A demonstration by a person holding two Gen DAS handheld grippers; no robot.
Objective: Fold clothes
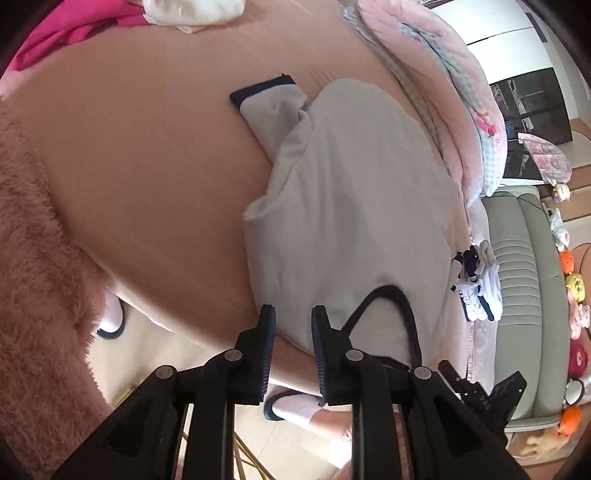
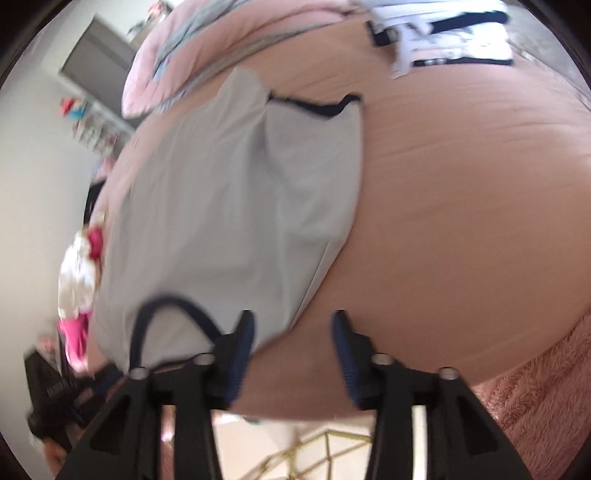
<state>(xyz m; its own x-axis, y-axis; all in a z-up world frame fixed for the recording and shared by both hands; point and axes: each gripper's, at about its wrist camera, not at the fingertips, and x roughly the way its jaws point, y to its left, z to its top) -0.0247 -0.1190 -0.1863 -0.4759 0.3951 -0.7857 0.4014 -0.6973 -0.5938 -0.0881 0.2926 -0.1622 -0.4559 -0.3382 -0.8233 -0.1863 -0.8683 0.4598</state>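
Observation:
A light grey T-shirt (image 1: pixel 343 206) with navy collar and cuff trim lies on the peach bed sheet (image 1: pixel 155 155), collar toward me. One sleeve (image 1: pixel 266 107) sticks out at the far left. My left gripper (image 1: pixel 293 325) is open and empty, hovering just left of the collar at the near edge. In the right wrist view the shirt (image 2: pixel 221 206) has one side folded over. My right gripper (image 2: pixel 293 332) is open and empty above the shirt's near right corner.
A pink fuzzy blanket (image 1: pixel 33 280) lies at the left. Magenta and cream clothes (image 1: pixel 110 18) lie far left. A pink quilt (image 1: pixel 443 74) and white-navy clothes (image 1: pixel 476 291) lie at the right. A grey sofa (image 1: pixel 524 280) stands beyond.

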